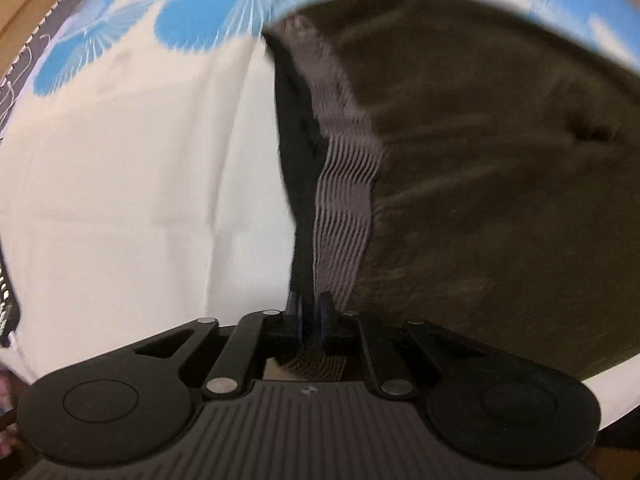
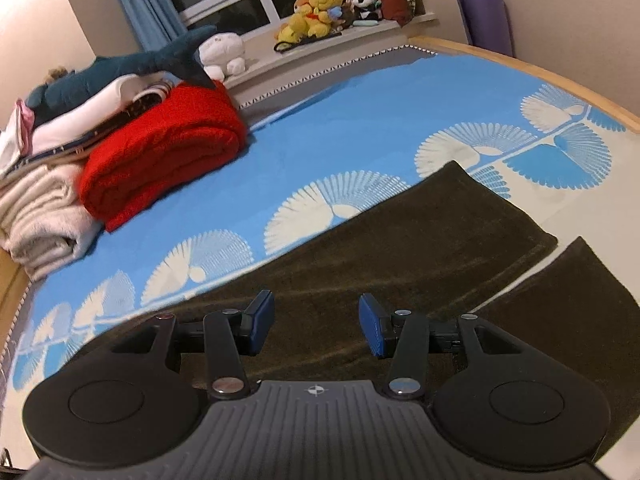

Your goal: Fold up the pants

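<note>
Fingers of my left gripper [image 1: 310, 306] pinch the ribbed waistband [image 1: 344, 200] of the dark pants [image 1: 500, 160]. My right gripper [image 2: 316, 326] hangs spread above the legs, flat on the blue bedsheet [image 2: 320, 128]. Farther, I see a red blanket [image 2: 160, 152].

Dark olive fleece pants [image 2: 400, 240] with grey ribbed waistband [image 1: 344, 208], spread flat on the bed, two legs slightly apart.

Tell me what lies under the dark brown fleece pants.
The dark brown fleece pants lie spread on the blue and white fan-patterned bedsheet, which shows all around them and between the two legs. Whatever sits directly beneath the fabric is covered.
</note>
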